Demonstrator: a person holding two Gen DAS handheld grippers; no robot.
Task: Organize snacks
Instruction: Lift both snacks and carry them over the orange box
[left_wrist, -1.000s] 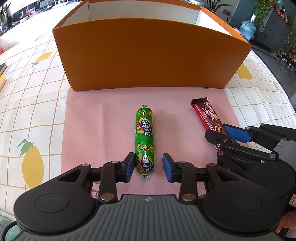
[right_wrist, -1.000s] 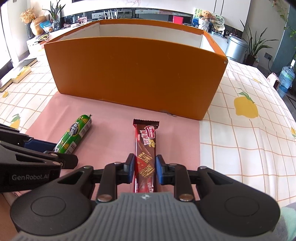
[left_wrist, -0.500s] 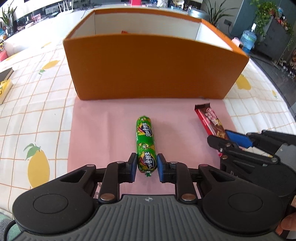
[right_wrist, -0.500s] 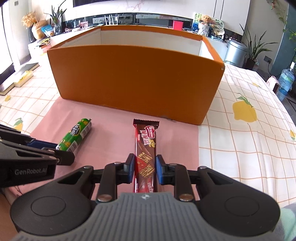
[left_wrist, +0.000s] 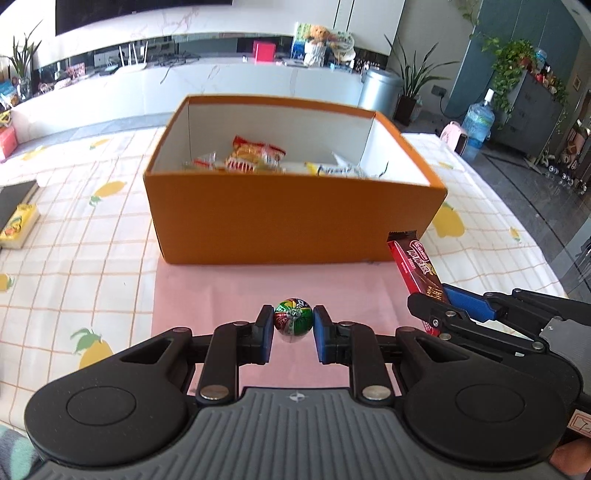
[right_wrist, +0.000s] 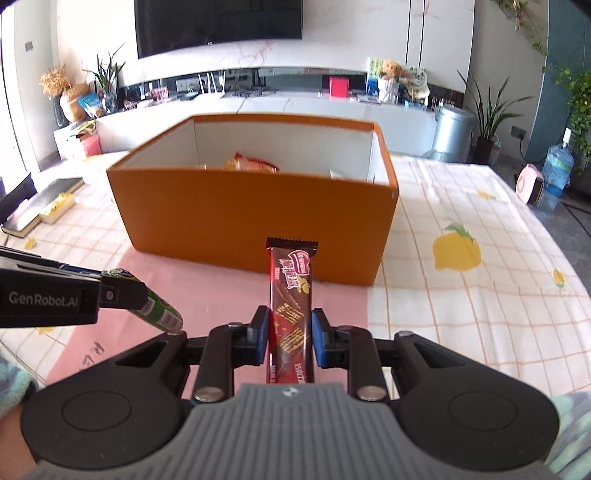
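Observation:
My left gripper is shut on a green wrapped sausage, seen end-on and lifted off the pink mat. In the right wrist view the sausage hangs down from the left gripper at the left edge. My right gripper is shut on a dark red chocolate bar that points forward above the mat. The bar also shows at the right in the left wrist view, held by the right gripper. The orange box stands open beyond both, with several snack packets inside.
The box sits on a lemon-print tablecloth. A book and a yellow packet lie at the far left. Beyond the table are a white counter, plants, a metal bin and a water bottle.
The left gripper closed on the sausage. Both grippers then rose with their snacks off the mat, and the sausage tipped to point at the camera. The box's inside came into view.

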